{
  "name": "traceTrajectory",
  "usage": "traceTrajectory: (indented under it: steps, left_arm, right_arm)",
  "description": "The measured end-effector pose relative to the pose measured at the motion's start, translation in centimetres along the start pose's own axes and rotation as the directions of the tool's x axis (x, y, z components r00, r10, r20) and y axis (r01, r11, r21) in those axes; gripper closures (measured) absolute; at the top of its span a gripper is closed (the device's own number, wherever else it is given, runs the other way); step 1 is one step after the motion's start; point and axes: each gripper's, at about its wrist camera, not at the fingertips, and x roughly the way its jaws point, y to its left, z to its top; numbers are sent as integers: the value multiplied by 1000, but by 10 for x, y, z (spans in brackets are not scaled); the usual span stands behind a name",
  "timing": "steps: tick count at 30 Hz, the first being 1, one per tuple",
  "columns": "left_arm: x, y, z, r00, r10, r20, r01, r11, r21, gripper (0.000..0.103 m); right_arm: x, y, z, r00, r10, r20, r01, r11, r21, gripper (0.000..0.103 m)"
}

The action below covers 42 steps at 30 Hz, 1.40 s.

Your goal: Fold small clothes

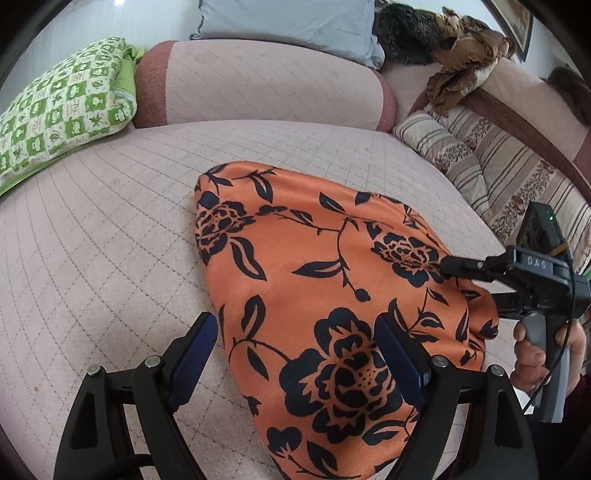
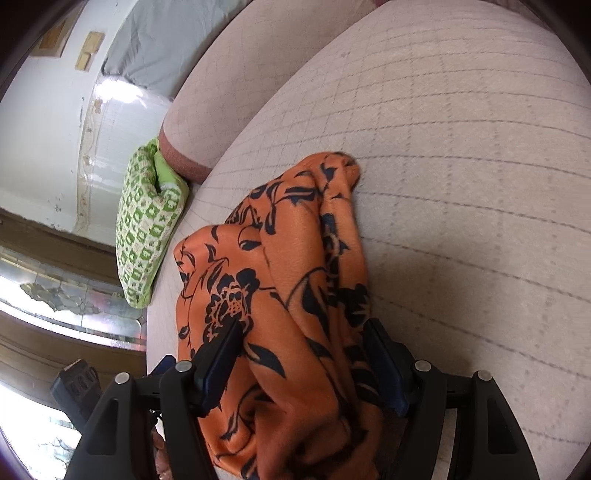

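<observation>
As we read from the lenses outward, we count two grippers and one garment. Our left gripper (image 1: 295,354) stands with its jaws spread wide over the near part of the orange floral garment (image 1: 317,266); neither blue pad presses on the cloth, one hanging above the bare cover and the other over the print, so it grips nothing. Our right gripper (image 2: 301,354) has a thick bunch of the same garment (image 2: 295,258) between its two fingers, and both pads bear against the gathered folds, so it grasps the cloth. From the left wrist view, this right gripper (image 1: 448,267) meets the garment's right edge, with one hand (image 1: 535,354) around its handle. The garment lies on the one quilted pink sofa seat (image 1: 110,240), partly flat, partly lifted at the held side. Farther off we count one green checked pillow (image 1: 62,107), one pink bolster (image 1: 258,85), one striped cushion (image 1: 461,155), one grey pillow (image 1: 295,26) and one brown crumpled cloth (image 1: 465,48).
</observation>
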Motion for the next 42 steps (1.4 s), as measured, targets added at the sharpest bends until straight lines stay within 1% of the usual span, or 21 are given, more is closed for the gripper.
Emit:
traceTrajectory:
  steps: [2,3,5,8,9,12,15,18,26,30,32,36,39,42]
  left_arm:
    - [7,-6,-1,1000,-5,-25,5,999,31,16]
    - [10,-9,-3,999,3,-38,-1,999,50,16]
    - [16,-15,-4,999,32,-39,-28,996,83,16]
    - [17,-16,-4,999,29,-28,-26,997,78,16]
    - [17,-17,-4,999,28,-25,-26,997,79,16]
    - [17,-19,-4,999,29,-15,-27,996,89,16]
    - [18,-20,-2,999,30,-13,-29,995,94,16]
    - [20,-21,0,999,34,-18,-32,995,91,16]
    - [19,-20,-3,999,40,-24,-38,995,88,16]
    - [9,-14,-9,999,30,-34,-27,996,88,16]
    - [5,-10,-12,999,37,-34,-34,996,87,16]
    - [3,-1,-12,999,17,-50,-15,999,43,16]
    - [13,-2,-11,996,-3,-86,5,1000,18,16]
    - [20,-5,-10,996,-4,-85,5,1000,11,13]
  right_arm:
    - [0,-4,1,1000,-6,1,6,1000,12,32]
    - [6,-5,1,1000,-13,-23,14,1000,13,32]
    - [15,-3,1,999,0,-53,0,1000,10,31]
    - [25,2,0,996,44,-81,-43,999,11,31]
    - [29,7,-2,995,44,-92,-45,999,-6,31]
    - [34,19,-6,996,12,-90,-18,997,-70,31]
    - [35,17,-6,995,20,-93,-25,998,-57,35]
    - [35,17,-7,996,7,-91,-14,997,-74,36]
    - [36,16,-6,995,6,-96,-13,997,-76,37]
    - [37,17,-6,995,8,-96,-15,997,-78,37]
    - [36,16,-6,995,9,-97,-17,997,-76,37]
    - [37,17,-5,995,4,-96,-12,997,-75,37]
    - [38,16,-5,995,5,-96,-13,997,-75,37]
    - [39,16,-4,995,8,-97,-16,997,-78,37]
